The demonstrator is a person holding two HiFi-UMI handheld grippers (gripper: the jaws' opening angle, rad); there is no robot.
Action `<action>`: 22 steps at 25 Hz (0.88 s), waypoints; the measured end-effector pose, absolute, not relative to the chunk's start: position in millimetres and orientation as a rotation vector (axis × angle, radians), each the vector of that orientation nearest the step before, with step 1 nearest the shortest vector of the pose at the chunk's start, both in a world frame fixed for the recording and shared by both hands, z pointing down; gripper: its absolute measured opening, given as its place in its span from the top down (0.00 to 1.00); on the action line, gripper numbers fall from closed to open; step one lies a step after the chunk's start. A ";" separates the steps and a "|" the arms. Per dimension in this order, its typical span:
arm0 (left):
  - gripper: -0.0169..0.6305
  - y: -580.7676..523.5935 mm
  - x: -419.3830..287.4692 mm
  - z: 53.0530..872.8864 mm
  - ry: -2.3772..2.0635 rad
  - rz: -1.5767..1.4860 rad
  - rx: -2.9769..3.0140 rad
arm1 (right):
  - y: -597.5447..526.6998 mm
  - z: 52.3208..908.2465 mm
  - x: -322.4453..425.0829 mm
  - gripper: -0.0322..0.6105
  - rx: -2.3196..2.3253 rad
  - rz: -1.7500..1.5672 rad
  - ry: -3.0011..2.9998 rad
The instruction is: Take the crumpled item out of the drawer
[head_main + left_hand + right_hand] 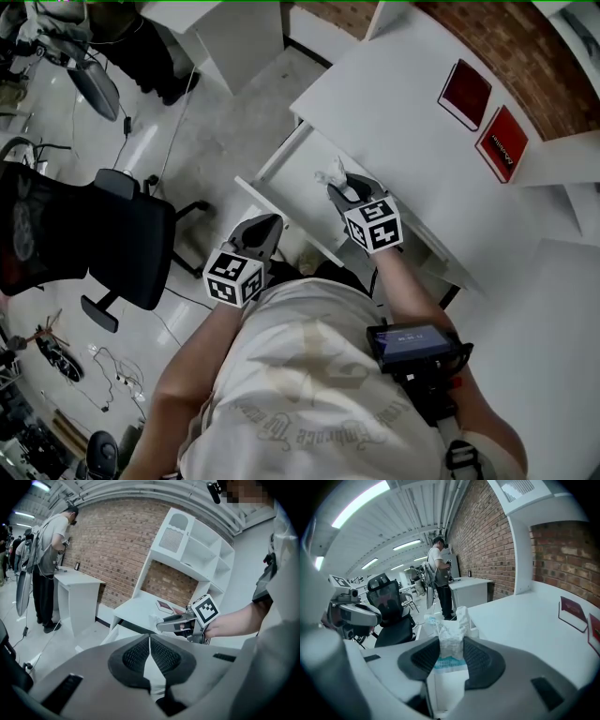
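Note:
The crumpled item (332, 174), a clear-white wrapper with blue print, is pinched in my right gripper (342, 187) above the open white drawer (281, 217) of the desk (403, 112). In the right gripper view the crumpled wrapper (449, 634) stands up from between the pads, with the right gripper (451, 645) shut on its lower part and the drawer's white inside below. My left gripper (267, 226) hovers by the drawer's front edge, its jaws touching with nothing in them. From the left gripper (150, 638) I see the right gripper (161, 626) and the wrapper (153, 619) ahead.
Two red booklets (464, 94) (502, 142) lie on the desk's far side by the brick wall. A black office chair (122, 234) stands on the floor at my left. Another person (438, 576) stands at a second white desk (471, 585) farther off.

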State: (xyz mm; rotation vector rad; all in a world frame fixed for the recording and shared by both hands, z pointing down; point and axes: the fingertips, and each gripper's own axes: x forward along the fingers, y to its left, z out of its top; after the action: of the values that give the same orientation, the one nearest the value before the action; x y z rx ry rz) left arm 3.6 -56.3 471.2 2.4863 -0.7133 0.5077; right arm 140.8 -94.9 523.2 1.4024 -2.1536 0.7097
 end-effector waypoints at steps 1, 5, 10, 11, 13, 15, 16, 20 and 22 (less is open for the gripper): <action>0.93 -55.3 5.8 468.6 -0.708 0.500 2.487 | -92.6 519.8 141.6 0.68 1.407 0.710 -2.160; 0.93 -55.0 16.1 457.4 -0.666 0.469 2.512 | -85.2 507.1 147.4 0.68 1.454 0.713 -2.170; 0.93 -62.2 22.1 449.1 -0.629 0.457 2.551 | -85.4 494.8 149.9 0.68 1.496 0.703 -2.182; 0.93 -63.1 22.9 448.1 -0.626 0.458 2.557 | -84.4 492.8 149.9 0.69 1.499 0.702 -2.186; 0.93 -63.4 26.2 447.0 -0.615 0.462 2.564 | -80.4 488.9 152.1 0.69 1.506 0.703 -2.191; 0.93 -63.0 30.7 445.9 -0.602 0.462 2.570 | -75.7 484.2 155.9 0.69 1.518 0.704 -2.198; 0.93 -63.0 33.0 445.2 -0.594 0.462 2.574 | -73.8 481.6 158.0 0.69 1.526 0.704 -2.202; 0.93 -65.4 37.1 442.4 -0.566 0.462 2.590 | -70.5 469.7 161.8 0.69 1.566 0.701 -2.230; 0.93 -66.8 37.1 440.7 -0.553 0.464 2.596 | -68.8 463.9 161.8 0.69 1.583 0.701 -2.240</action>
State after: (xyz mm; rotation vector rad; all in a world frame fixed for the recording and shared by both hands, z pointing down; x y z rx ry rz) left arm 37.1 -66.8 440.7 2.5955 -0.5528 0.4638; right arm 161.8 -68.8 463.9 1.5832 -2.2405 0.7009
